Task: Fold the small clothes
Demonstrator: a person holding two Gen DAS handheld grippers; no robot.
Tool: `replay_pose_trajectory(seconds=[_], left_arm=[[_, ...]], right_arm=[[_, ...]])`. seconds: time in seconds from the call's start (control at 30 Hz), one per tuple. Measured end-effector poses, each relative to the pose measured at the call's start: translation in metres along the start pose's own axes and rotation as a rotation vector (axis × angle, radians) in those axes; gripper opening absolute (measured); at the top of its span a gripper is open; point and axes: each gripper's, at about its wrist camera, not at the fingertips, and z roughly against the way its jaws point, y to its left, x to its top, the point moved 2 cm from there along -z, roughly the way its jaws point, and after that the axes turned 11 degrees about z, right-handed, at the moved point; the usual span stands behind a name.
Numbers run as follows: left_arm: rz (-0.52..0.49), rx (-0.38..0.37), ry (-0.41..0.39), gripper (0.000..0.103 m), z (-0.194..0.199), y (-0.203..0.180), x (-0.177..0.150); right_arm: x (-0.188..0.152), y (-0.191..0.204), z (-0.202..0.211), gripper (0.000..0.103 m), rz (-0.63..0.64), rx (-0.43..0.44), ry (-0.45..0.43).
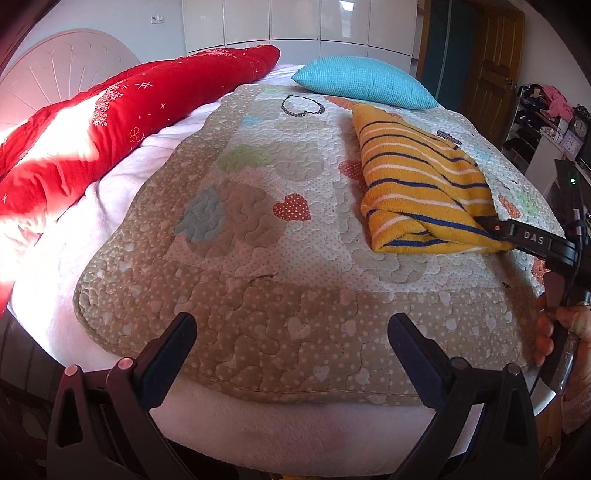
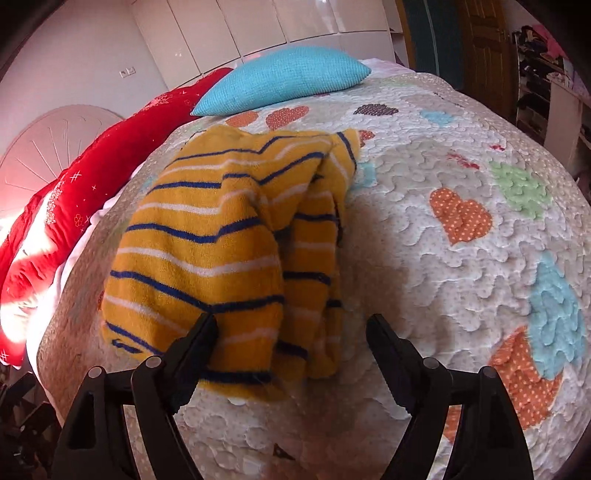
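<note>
A small mustard-yellow garment (image 1: pixel 417 177) with navy and white stripes lies folded in a loose bundle on the heart-patterned quilt (image 1: pixel 258 229). In the left wrist view it sits to the right, well beyond my left gripper (image 1: pixel 291 325), which hangs open over the quilt's near edge with nothing between its fingers. In the right wrist view the garment (image 2: pixel 207 236) fills the middle left. My right gripper (image 2: pixel 291 321) stands open at its near end. The left finger (image 2: pixel 195 343) overlaps the cloth and the right finger is off it. A hand (image 1: pixel 550 332) holds that gripper.
A turquoise pillow (image 2: pixel 284 77) lies at the far end of the bed and a red duvet (image 1: pixel 122 114) is bunched along the left side. White wardrobe doors (image 1: pixel 295 22) stand behind. A wooden door (image 1: pixel 495 59) and cluttered shelves (image 1: pixel 535 118) are to the right.
</note>
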Motion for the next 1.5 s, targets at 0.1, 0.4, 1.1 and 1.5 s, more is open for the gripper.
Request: replay_pose_trajectory(seconds=[0.1,0.4,1.1,1.5], left_arm=[[-0.022,-0.036,-0.01,0.103,-0.002,-0.008,0.01],[-0.056,-0.166,-0.036,0.103,-0.036,-0.07,0.119],[-0.193,-0.004,0.091,0.103,-0.21,-0.174,0.22],[-0.24,0.017,0.042,0.103,-0.176,-0.203,0.248]], right_arm=[[0.012,-0.009,0.031,0.086,0.009,-0.04,-0.106],[0.094,-0.033,-0.011,0.086,-0.026,-0.058,-0.154],[0.096,-0.124,-0.081,0.088,-0.316,0.157,-0.235],[0.089,-0.155,-0.06,0.088,-0.426,0.156,-0.323]])
